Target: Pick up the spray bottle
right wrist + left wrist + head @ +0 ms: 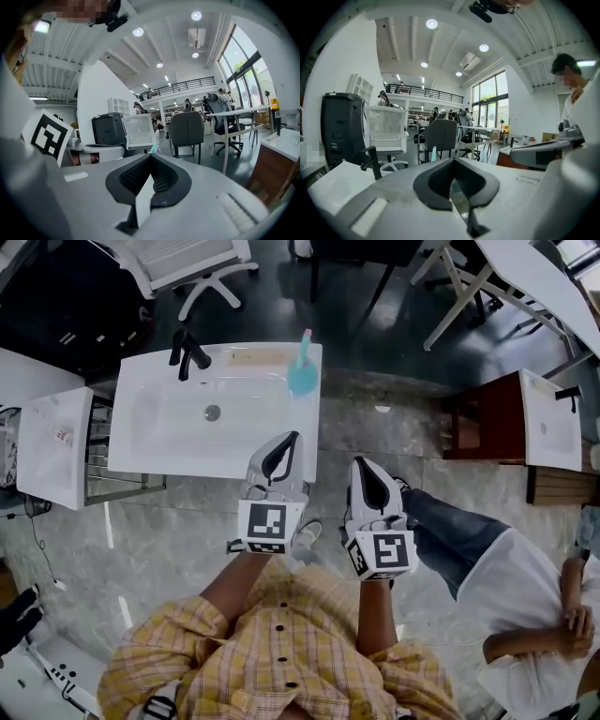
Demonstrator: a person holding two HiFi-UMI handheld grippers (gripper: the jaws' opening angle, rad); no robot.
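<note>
The spray bottle [303,372] is light blue with a pink top. It stands upright on the back right corner of the white sink [159,442]. My left gripper [294,435] is over the sink's front right edge, short of the bottle, jaws shut and empty. My right gripper [358,462] is beside it, off the sink's right side over the floor, also shut and empty. In the left gripper view the bottle [433,153] shows small just past the closed tips of the left gripper [453,160]. In the right gripper view the bottle [153,149] peeks above the right gripper [151,155].
A black faucet [187,352] stands at the sink's back left. A white cabinet [52,446] is to the left, with a white office chair [202,268] behind. A brown cabinet with another basin [487,423] is at the right. A seated person's leg [450,535] is close to my right gripper.
</note>
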